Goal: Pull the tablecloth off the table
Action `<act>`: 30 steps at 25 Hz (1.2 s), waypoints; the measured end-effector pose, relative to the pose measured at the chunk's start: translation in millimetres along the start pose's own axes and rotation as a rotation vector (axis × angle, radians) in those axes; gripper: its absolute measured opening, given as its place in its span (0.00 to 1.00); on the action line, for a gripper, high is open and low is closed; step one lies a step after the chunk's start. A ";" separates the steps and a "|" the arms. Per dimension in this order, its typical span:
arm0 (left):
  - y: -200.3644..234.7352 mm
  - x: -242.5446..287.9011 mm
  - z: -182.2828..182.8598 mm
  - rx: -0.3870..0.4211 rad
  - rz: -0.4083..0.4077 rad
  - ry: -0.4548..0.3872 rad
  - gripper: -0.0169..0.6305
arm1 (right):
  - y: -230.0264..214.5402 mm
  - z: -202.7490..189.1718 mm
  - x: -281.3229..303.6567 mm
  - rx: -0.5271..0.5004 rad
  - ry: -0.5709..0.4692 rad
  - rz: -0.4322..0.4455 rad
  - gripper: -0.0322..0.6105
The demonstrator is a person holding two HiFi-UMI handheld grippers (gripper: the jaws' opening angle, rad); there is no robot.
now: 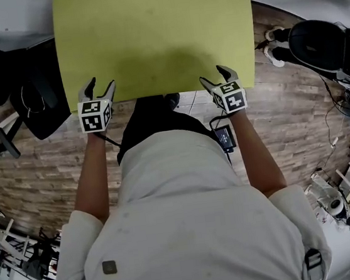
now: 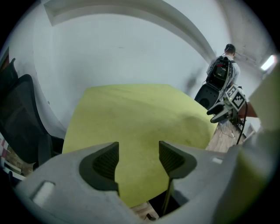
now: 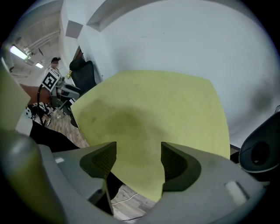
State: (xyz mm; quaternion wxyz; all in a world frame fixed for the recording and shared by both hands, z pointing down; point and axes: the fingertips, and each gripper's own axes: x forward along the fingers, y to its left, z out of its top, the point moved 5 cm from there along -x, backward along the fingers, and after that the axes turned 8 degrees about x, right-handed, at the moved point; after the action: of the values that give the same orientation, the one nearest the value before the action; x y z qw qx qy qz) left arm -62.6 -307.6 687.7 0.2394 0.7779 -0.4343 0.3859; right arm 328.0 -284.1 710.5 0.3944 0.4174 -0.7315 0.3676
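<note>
Tablecloth: the yellow-green tablecloth (image 1: 155, 37) lies flat over the whole counter, and its near edge hangs just in front of the person's body.
Left gripper: the left gripper (image 1: 101, 83) stands wide apart at the cloth's near left corner and pinches nothing.
Right gripper: the right gripper (image 1: 214, 75) is just as wide at the near right corner, also empty.
Stage: a judgement only: the cloth is not yet gripped, so the pull has not begun.
Risk, missed hem: the pads look to sit above the edge, not around it, so closing here may catch only air.
Risk, skewed pull: if one side grips and the other slips, the cloth would likely drag off crooked and bunch.
Risk, footing: a black box (image 1: 224, 138) with a cable lies on the floor (image 1: 51, 164) by the feet (a step back could snag it).
Head view only: both grippers at once, level with each other.
Gripper views only: the clear gap between each pair of pads.
Left gripper view only: a person (image 2: 223, 65) far off by the wall.
</note>
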 end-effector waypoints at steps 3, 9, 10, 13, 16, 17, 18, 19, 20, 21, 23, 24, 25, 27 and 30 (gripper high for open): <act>3.6 12.4 -9.4 0.020 0.013 0.040 0.53 | -1.1 -7.8 14.3 -0.008 0.041 -0.022 0.60; 3.6 29.3 -26.0 0.021 0.022 0.130 0.57 | -2.5 -17.5 29.2 -0.032 0.089 -0.049 0.63; 2.6 30.7 -28.3 0.019 0.023 0.143 0.57 | -3.3 -19.2 31.5 -0.039 0.092 -0.051 0.63; 1.4 35.4 -36.2 0.008 0.020 0.179 0.58 | -3.6 -19.4 34.4 -0.038 0.100 -0.072 0.63; 2.4 40.6 -44.8 0.000 0.017 0.227 0.58 | -1.1 -15.6 34.3 -0.037 0.104 -0.090 0.63; 2.9 41.5 -46.1 -0.004 0.019 0.234 0.59 | -0.8 -15.2 35.0 -0.039 0.099 -0.089 0.63; 2.9 42.0 -46.3 -0.006 0.020 0.237 0.59 | -0.8 -15.2 35.9 -0.042 0.095 -0.087 0.63; 2.7 42.5 -46.1 -0.006 0.020 0.239 0.59 | -0.9 -15.0 36.4 -0.046 0.092 -0.086 0.63; 2.3 43.0 -45.7 -0.005 0.019 0.241 0.59 | -1.3 -14.6 36.5 -0.052 0.091 -0.087 0.63; 2.1 43.3 -45.1 -0.006 0.018 0.243 0.59 | -1.6 -14.0 36.2 -0.057 0.094 -0.089 0.62; 1.9 43.5 -43.5 -0.005 0.017 0.246 0.58 | -0.6 -12.5 35.4 -0.054 0.104 -0.091 0.59; 1.5 43.8 -42.6 -0.002 0.016 0.244 0.56 | 0.5 -11.2 35.5 -0.052 0.106 -0.088 0.56; 0.6 44.3 -41.3 0.001 0.014 0.241 0.52 | 1.6 -9.6 35.9 -0.054 0.107 -0.085 0.51; -2.0 46.1 -37.9 0.007 0.011 0.233 0.46 | 2.8 -6.3 37.7 -0.059 0.106 -0.075 0.42; -4.6 49.0 -33.1 0.007 0.005 0.221 0.36 | 5.1 0.4 39.8 -0.066 0.097 -0.053 0.30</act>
State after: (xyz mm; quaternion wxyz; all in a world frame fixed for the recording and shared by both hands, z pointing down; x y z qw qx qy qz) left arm -55.7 -305.9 746.6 0.2823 0.7304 -0.4057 0.4714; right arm 309.8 -295.3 744.4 0.4526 0.4053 -0.7117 0.3527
